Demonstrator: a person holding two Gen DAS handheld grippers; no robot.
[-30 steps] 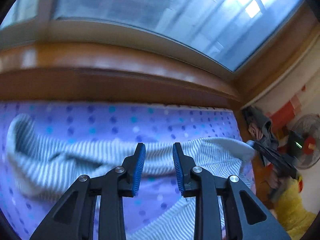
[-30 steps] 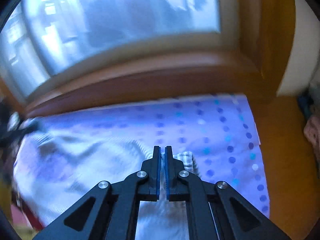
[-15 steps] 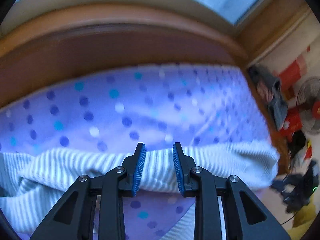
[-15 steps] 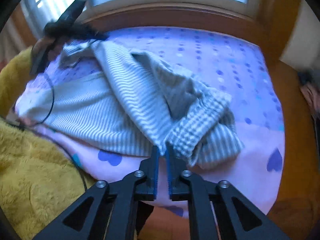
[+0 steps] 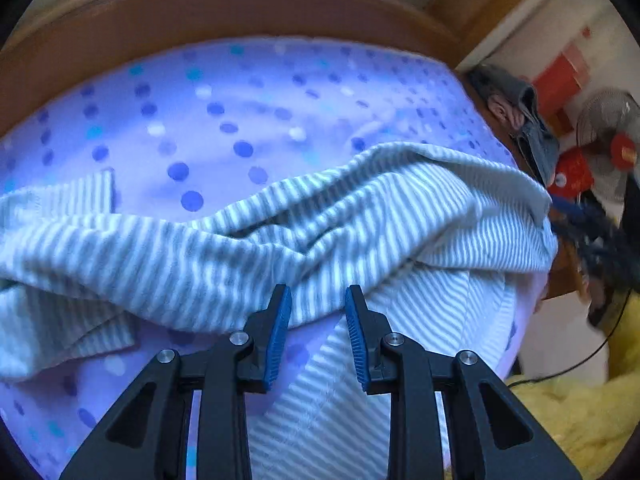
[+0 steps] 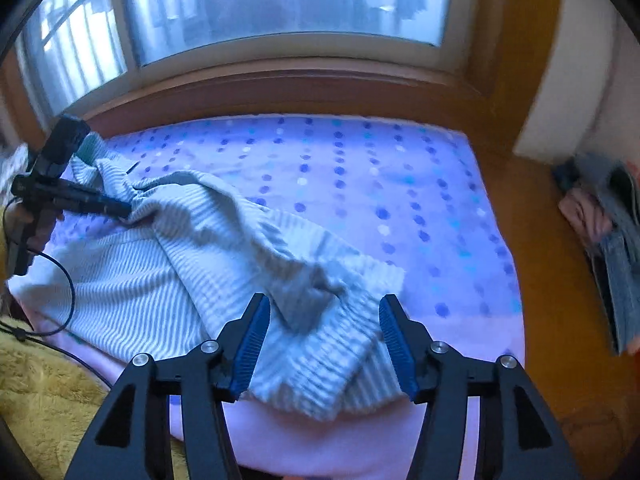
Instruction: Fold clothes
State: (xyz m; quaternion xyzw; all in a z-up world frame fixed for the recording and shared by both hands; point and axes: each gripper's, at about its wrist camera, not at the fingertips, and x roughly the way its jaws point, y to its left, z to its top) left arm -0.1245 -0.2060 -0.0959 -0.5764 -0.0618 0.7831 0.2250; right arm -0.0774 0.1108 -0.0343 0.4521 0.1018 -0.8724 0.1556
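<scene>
A grey-and-white striped garment (image 5: 248, 248) lies crumpled on a purple dotted sheet (image 5: 240, 120); it also shows in the right wrist view (image 6: 192, 264). My left gripper (image 5: 318, 312) is open, its blue pads just above the garment's near fold, holding nothing. My right gripper (image 6: 324, 332) is wide open over the garment's ribbed hem (image 6: 344, 352) near the sheet's front edge. In the right wrist view the left gripper (image 6: 96, 206) shows at the far left, at the garment's other end.
A wooden window ledge (image 6: 280, 84) runs behind the sheet. A pile of clothes (image 6: 608, 216) lies on the wooden surface at right. A yellow fluffy blanket (image 6: 48, 396) and a black cable (image 6: 60, 280) lie at left. A fan (image 5: 608, 136) stands at far right.
My right gripper has opened and let go of the garment's hem, which now lies on the sheet. My left gripper stayed open and tilted down toward the garment.
</scene>
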